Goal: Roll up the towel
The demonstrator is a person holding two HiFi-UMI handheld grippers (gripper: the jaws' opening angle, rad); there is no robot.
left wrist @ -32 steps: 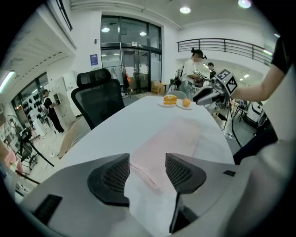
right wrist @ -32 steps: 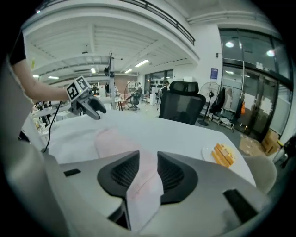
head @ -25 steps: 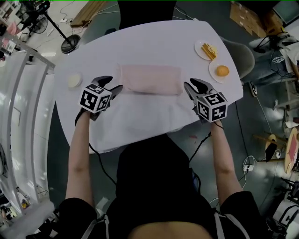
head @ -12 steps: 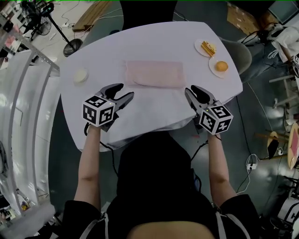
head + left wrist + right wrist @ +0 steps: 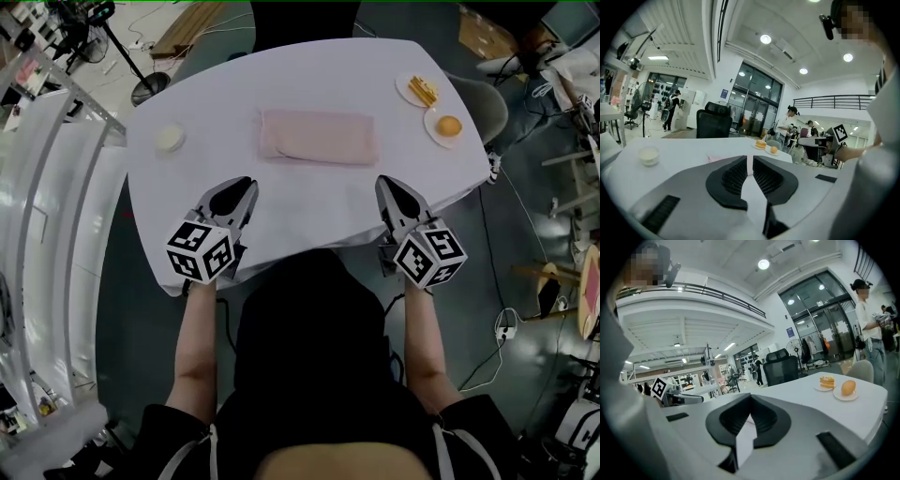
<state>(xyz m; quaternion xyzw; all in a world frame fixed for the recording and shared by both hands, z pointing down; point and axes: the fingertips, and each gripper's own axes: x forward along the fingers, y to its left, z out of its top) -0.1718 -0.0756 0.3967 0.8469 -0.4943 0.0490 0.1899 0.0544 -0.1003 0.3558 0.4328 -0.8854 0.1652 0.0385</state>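
Your towel [image 5: 318,137] lies as a flattish pink bundle in the middle of the table [image 5: 309,211], well apart from both claws. The rolling looks finished, though I cannot tell how tight the roll is. Your left gripper [image 5: 242,187] hovers over the near edge, its jaws just drawn in to a thin slit with nothing between them. Your right gripper [image 5: 387,185], also at the near edge, has just pressed its jaws together on nothing. Held here and empty, both sit clear of the bundle, the small bowl [image 5: 170,139] at the left and the two plates [image 5: 449,126] at the far right, which suits a resting pose.
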